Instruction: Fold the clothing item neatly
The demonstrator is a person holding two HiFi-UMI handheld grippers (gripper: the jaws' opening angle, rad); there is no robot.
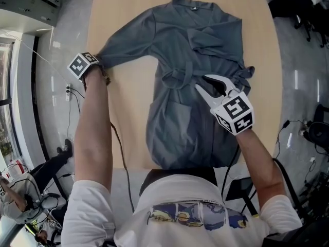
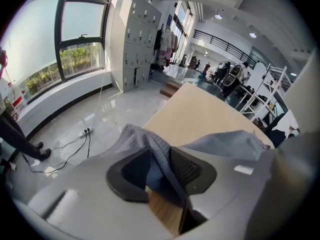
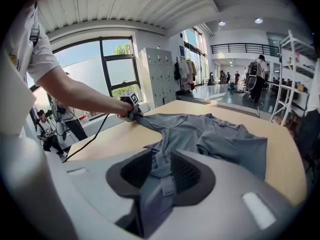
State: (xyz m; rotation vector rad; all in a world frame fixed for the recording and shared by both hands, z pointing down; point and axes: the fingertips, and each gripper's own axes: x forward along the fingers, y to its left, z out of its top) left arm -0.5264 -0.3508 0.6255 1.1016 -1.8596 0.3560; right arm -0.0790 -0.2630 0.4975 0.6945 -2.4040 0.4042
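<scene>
– While the grey garment point(image 1: 195, 50) lies spread on the table point(image 1: 267, 86), where do its ends fall?
– Collar point(image 1: 194, 6) at the far end, hem point(image 1: 180, 161) at the near edge, just in front of the person. One sleeve runs out toward the table's left edge. On the other side, a fold of cloth point(image 1: 211, 37) lies doubled over the chest.
– Left gripper point(image 1: 100, 63)?
– At that left edge, marker cube point(image 1: 82, 65) facing up. Left gripper view: jaws closed onto the sleeve cuff point(image 2: 150, 146). The cloth stands as a ridge between the pads and drapes down toward the camera. Bare wood shows beneath it. Head view: sleeve drawn in a fairly straight line from shoulder to jaws.
– Right gripper point(image 1: 202, 82)?
– Over the garment's middle, just right of the knot at the waist. Right gripper view: jaws pinching the waist tie point(image 3: 162, 179), a flat band bunched between both pads and running on toward the body of the garment. The same view shows the left gripper across the table, forearm point(image 3: 75, 96) extended, the sleeve rising slightly to it.
– Spacing between the two?
– Well apart: one at the sleeve end, the other at the waist.
– Surroundings?
– Glossy floor point(image 2: 75, 114) left of the table, with a power strip point(image 2: 86, 131) and cable on it. Lockers point(image 2: 135, 44) and a large window point(image 2: 80, 44) beyond.
</scene>
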